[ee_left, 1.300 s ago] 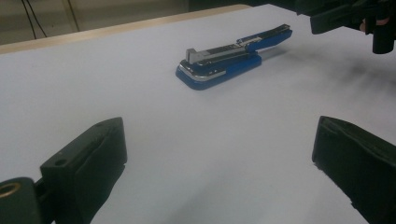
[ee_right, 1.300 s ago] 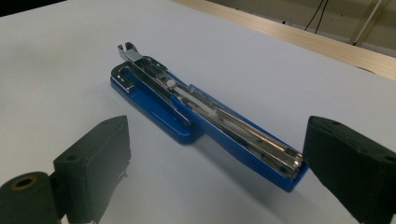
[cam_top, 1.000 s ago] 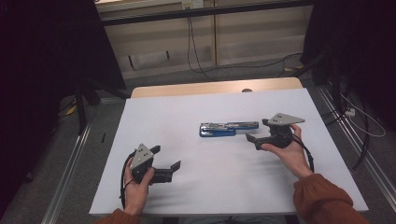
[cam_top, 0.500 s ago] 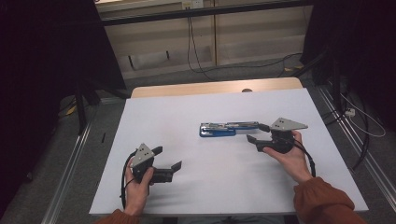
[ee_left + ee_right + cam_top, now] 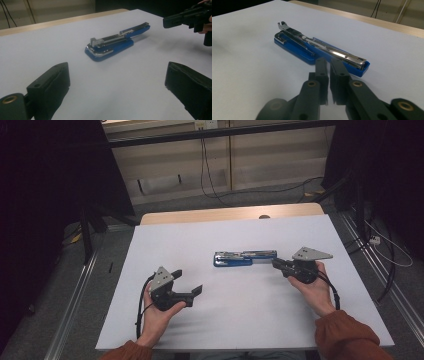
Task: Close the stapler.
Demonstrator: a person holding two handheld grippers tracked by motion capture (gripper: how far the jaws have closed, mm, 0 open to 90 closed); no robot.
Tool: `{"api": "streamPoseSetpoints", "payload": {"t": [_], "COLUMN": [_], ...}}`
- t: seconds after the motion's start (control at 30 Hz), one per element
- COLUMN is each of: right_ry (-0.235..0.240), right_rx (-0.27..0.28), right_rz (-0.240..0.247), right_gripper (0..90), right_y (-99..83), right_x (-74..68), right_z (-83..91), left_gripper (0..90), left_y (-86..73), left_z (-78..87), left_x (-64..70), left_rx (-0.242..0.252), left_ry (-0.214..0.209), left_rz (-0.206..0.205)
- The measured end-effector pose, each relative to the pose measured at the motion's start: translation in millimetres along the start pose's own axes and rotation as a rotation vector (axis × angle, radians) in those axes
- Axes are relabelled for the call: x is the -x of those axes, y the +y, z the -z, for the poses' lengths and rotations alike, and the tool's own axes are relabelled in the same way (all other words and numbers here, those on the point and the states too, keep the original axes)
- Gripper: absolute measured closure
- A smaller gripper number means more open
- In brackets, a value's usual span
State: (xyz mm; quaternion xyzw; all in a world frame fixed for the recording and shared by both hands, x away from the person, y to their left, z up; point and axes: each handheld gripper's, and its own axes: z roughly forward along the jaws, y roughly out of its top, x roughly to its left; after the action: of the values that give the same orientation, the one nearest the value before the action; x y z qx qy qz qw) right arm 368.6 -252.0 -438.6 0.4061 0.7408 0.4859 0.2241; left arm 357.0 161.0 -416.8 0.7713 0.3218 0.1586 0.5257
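A blue stapler (image 5: 245, 258) lies swung open flat in the middle of the white table (image 5: 240, 320), its metal magazine facing up. In the left gripper view the stapler (image 5: 112, 45) is well ahead of my left gripper (image 5: 117, 85), whose jaws stand wide apart with nothing between them. The left gripper (image 5: 187, 281) rests near the table's front left. My right gripper (image 5: 276, 263) is shut on nothing, its tips just short of the stapler's right end. The right gripper view shows the stapler (image 5: 312, 50) lying just beyond the closed right gripper (image 5: 328, 62).
A wooden strip (image 5: 230, 214) borders the table's far edge. Cables (image 5: 210, 175) run across the floor behind it. Metal rails (image 5: 75, 295) flank the table on both sides. The right gripper (image 5: 180, 17) appears at the upper right of the left gripper view.
The right gripper has drifted a little to the right, away from the stapler's end. The left gripper and the stapler have stayed where they were.
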Motion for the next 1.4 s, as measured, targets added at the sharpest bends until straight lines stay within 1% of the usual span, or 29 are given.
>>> {"api": "streamPoseSetpoints", "payload": {"t": [0.07,0.1,0.13,0.17,0.27,0.33,0.43,0.5,0.57,0.6,0.63,0.67,0.7,0.77,0.83,0.9,0.93,0.97,1.03,1.1,1.17,1.2,1.23,1.3,1.33,1.37,1.4], "right_ry": [0.004,-0.003,-0.009,-0.010,-0.014,-0.015,-0.014,-0.014,-0.018,-0.016,-0.015,-0.017,-0.016,-0.017,-0.026,-0.027,-0.028,-0.028,-0.028,-0.031,-0.035,-0.034,-0.033,-0.030,-0.031,-0.033,-0.033], "right_rx": [-0.010,-0.019,-0.029,-0.037,-0.048,-0.050,-0.047,-0.044,-0.043,-0.046,-0.047,-0.049,-0.051,-0.051,-0.049,-0.049,-0.050,-0.051,-0.053,-0.054,-0.056,-0.058,-0.063,-0.075,-0.077,-0.076,-0.077], "right_rz": [0.011,0.014,0.008,0.004,0.005,0.012,0.019,0.019,0.018,0.017,0.016,0.016,0.017,0.016,0.023,0.018,0.018,0.018,0.019,0.015,0.016,0.011,0.009,0.017,0.018,0.015,0.014], "right_gripper": [90.0,90.0,90.0,90.0,90.0,90.0,90.0,90.0,90.0,90.0,90.0,90.0,90.0,90.0,90.0,90.0,90.0,90.0,90.0,90.0,90.0,90.0,90.0,90.0,90.0,90.0,90.0], "right_y": [-0.1,-0.6,-1.4,-2.1,-2.8,-2.5,-1.8,-2.0,-2.8,-3.2,-3.5,-3.7,-3.8,-3.9,-3.5,-3.0,-2.9,-2.9,-3.2,-3.4,-3.6,-3.7,-3.8,-3.2,-2.5,-1.6,-0.9], "right_x": [1.0,1.3,2.1,2.8,3.4,2.9,2.8,3.6,4.4,5.1,5.6,5.9,6.2,6.4,6.9,8.3,8.7,9.0,9.7,10.3,11.6,12.2,12.7,13.6,14.5,15.3,16.0], "right_z": [-1.0,-1.7,-2.6,-3.5,-5.3,-5.6,-4.9,-4.9,-5.4,-5.9,-6.3,-6.7,-7.0,-7.7,-8.9,-10.7,-11.3,-11.7,-12.3,-12.6,-13.4,-13.7,-14.2,-14.9,-15.2,-15.2,-15.4], "left_gripper": [7.3,8.9,10.2,9.9,13.3,14.0,13.2,13.2,16.1,17.1,19.4,22.6,24.1,30.8,33.0,38.2,41.7,45.0,49.1,58.7,67.0,67.7,70.2,72.4,75.9,77.6,80.3], "left_y": [2.5,3.5,4.8,5.8,9.9,12.7,16.0,18.4,20.1,20.5,20.8,21.5,22.1,23.0,24.1,24.3,24.3,24.5,26.2,28.6,30.4,30.7,30.7,29.8,29.2,28.5,28.2], "left_z": [-6.5,-10.0,-13.2,-16.3,-26.2,-33.3,-44.0,-50.9,-57.7,-60.8,-63.4,-65.6,-67.8,-71.7,-76.5,-81.0,-83.6,-86.4,-90.4,-93.7,-97.6,-100.5,-103.7,-110.9,-114.3,-117.3,-120.5], "left_x": [2.2,3.2,4.8,6.9,10.0,10.6,9.1,8.5,7.0,6.5,5.7,4.6,3.4,-0.6,-4.5,-8.5,-10.2,-12.1,-15.1,-16.6,-16.1,-15.7,-15.4,-13.9,-13.8,-13.4,-12.9], "left_rx": [-0.017,-0.029,-0.045,-0.049,-0.056,-0.051,-0.046,-0.056,-0.067,-0.069,-0.076,-0.086,-0.085,-0.073,-0.069,-0.069,-0.079,-0.087,-0.098,-0.095,-0.108,-0.121,-0.131,-0.154,-0.163,-0.161,-0.170], "left_ry": [0.002,-0.016,-0.025,-0.025,-0.039,-0.033,-0.041,-0.040,-0.037,-0.043,-0.051,-0.044,-0.040,-0.039,-0.036,-0.020,-0.014,-0.022,-0.019,-0.018,-0.012,-0.010,-0.009,-0.003,-0.002,-0.001,-0.005], "left_rz": [-0.003,0.004,0.003,-0.003,-0.010,-0.025,-0.005,-0.002,-0.009,-0.003,0.003,-0.002,0.001,0.008,0.018,0.011,0.016,0.024,0.011,-0.001,-0.025,-0.036,-0.047,-0.062,-0.073,-0.071,-0.072]}}
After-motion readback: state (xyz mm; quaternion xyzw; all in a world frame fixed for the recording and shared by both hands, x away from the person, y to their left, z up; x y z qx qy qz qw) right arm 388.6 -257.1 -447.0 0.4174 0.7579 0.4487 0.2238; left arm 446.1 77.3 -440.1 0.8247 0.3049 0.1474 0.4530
